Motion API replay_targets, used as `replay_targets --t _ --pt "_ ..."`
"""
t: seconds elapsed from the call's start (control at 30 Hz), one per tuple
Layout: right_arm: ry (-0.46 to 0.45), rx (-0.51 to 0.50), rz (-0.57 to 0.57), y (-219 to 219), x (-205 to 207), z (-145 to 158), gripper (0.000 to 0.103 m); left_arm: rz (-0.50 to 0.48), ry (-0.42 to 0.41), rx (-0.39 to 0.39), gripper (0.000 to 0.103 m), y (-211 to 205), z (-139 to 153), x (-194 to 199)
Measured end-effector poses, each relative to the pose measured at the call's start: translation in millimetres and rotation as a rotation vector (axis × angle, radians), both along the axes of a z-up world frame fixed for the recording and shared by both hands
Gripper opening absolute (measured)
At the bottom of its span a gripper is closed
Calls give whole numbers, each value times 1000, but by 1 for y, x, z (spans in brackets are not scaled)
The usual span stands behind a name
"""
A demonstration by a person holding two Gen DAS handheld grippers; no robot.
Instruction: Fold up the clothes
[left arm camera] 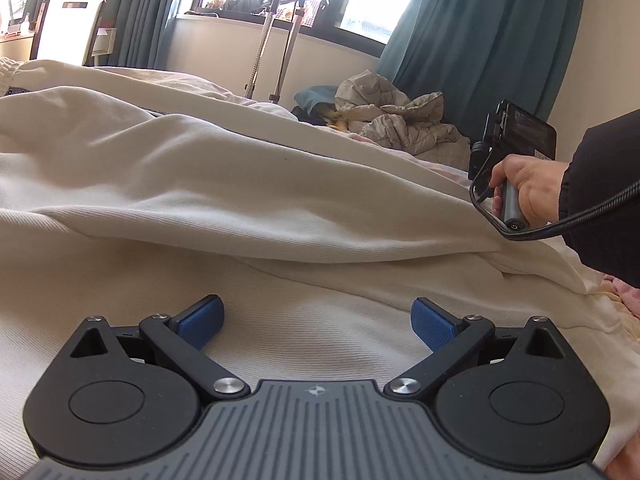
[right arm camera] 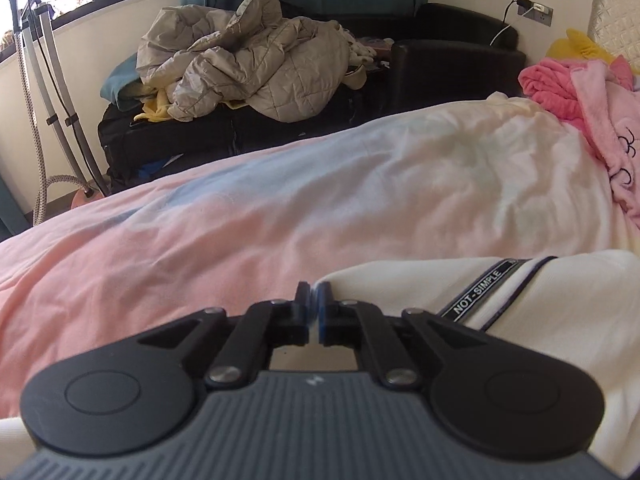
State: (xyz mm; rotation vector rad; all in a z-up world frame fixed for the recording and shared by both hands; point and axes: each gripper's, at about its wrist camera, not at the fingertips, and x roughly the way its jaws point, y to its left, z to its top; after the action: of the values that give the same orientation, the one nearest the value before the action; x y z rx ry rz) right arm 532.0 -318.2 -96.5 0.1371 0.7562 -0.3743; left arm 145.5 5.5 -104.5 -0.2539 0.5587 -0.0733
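A cream ribbed garment [left arm camera: 248,184] lies spread over the bed, one fold of it raised in a long ridge toward the right. My left gripper [left arm camera: 318,320] hovers low over its near part, blue pads wide apart and nothing between them. My right gripper [right arm camera: 314,304] is shut, its pads pinching the edge of the cream garment [right arm camera: 520,292] beside a dark band that reads NOT-SIMPLE [right arm camera: 480,288]. In the left wrist view a hand [left arm camera: 532,192] in a dark sleeve holds the right gripper's handle at the far end of the raised fold; its fingertips are hidden there.
A pink and white bed sheet [right arm camera: 200,240] lies under the garment. Pink clothes [right arm camera: 580,100] are piled at the right. A grey quilted jacket [right arm camera: 248,68] sits on a dark sofa [right arm camera: 460,60] past the bed. A garment steamer stand [left arm camera: 276,40] is by the window.
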Motion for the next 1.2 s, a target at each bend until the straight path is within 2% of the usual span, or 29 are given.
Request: replay_targets --t 0.1,0.2,0.3,0.37,0.43,0.63,0.77,0.87,0.97,1.07,1.2 --pt "-31 -42 51 3 -7 -12 11 2 1 5 101 -1 -1 2" --pt "-76 7 59 -5 -18 -7 13 4 0 9 101 -3 0 4" --pt "-122 63 68 -9 -36 12 17 5 -6 33 101 -7 -1 4" --pt "-149 87 101 -7 -53 31 23 6 -13 54 101 -10 -2 3" --pt "-173 84 136 -4 -74 51 24 3 -16 78 101 -13 -3 2" --pt "-275 153 189 -9 -169 104 24 -10 -16 104 101 -15 -1 0" --pt "-304 88 263 -2 -250 123 24 -14 -14 91 101 -9 4 -5" --pt "-341 82 279 2 -317 126 28 -8 -2 70 101 -3 9 -9" --pt "-311 82 250 0 -361 119 30 -1 19 27 101 7 18 -17" --pt "-295 97 200 -14 -398 105 30 16 32 14 101 25 32 -34" --pt "-271 192 134 -48 -425 82 31 62 38 -20 101 49 51 -55"
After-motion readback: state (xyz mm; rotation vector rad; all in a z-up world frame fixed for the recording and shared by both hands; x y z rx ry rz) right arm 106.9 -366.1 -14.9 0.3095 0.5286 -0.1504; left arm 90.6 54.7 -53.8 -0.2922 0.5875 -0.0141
